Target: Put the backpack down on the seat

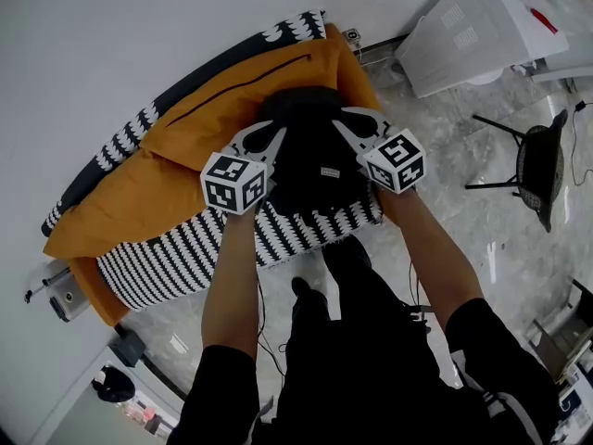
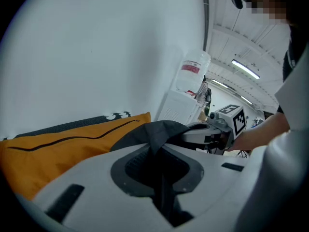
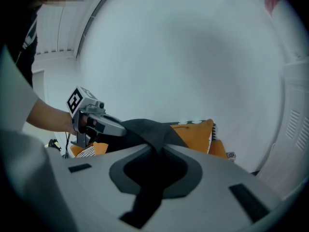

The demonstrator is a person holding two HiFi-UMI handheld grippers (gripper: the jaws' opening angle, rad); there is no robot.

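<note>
Okay, left gripper and right gripper both have their fingers pinched on black backpack fabric. The pack sits over the striped seat, against the orange cushion. Lower it evenly until it's settled, then release both sides together.

Black all over on the backpack, bar one small pale label. Plain orange on the cushion, crossed by a thin dark line. Black-and-white stripes over the seat; dark backrest edge trimmed with white scallops. Pale grey on the left gripper and the right gripper, with white marker cubes bearing black squares. White on the wall; grey marbling across the floor. Black on the stool and the person's clothes. White on the cabinet.
</note>
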